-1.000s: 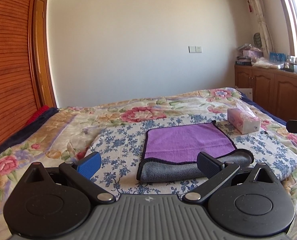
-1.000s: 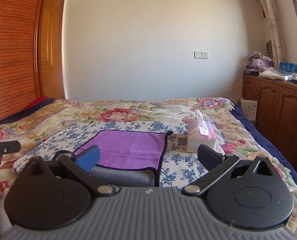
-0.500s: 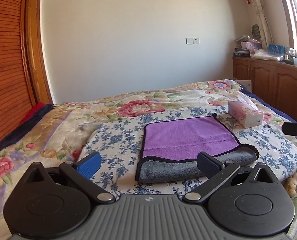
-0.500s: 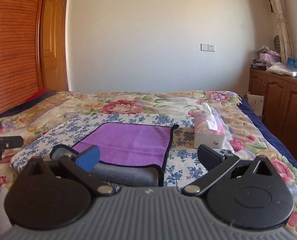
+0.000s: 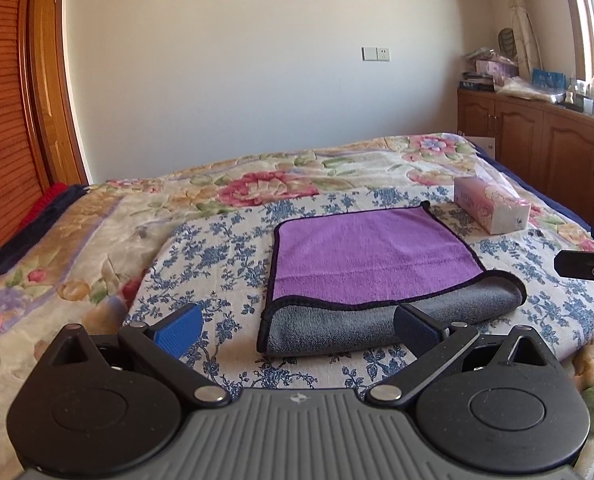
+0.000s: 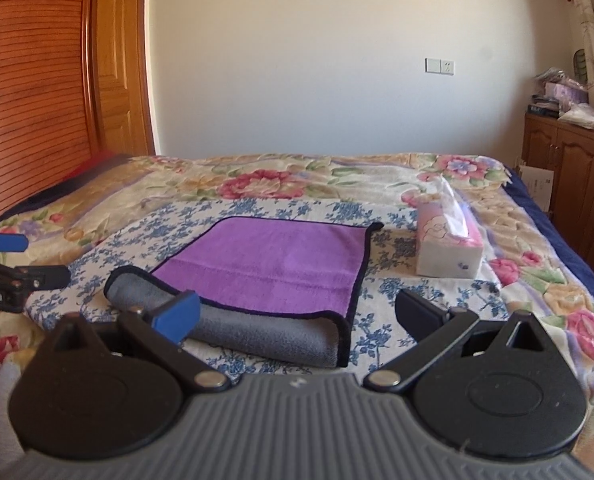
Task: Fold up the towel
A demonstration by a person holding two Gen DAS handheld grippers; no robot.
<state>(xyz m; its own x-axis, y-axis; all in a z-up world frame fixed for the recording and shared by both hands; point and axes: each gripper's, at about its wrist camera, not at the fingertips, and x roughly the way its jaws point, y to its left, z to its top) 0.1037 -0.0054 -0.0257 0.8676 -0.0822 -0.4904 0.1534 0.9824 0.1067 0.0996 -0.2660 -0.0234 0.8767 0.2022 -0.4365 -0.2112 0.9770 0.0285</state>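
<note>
We see one folded towel [image 5: 377, 256], long axis left to right, on the bed [image 5: 97, 232]; both grippers' fingers [image 5: 177, 330] [image 6: 177, 316] spread wide, holding nothing.

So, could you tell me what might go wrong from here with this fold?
The towel is folded unevenly, its grey near edge rolled thick, so another fold could come out skewed. Both claws, left and right, are open and off it. The tissue box sits close enough to snag.
</note>
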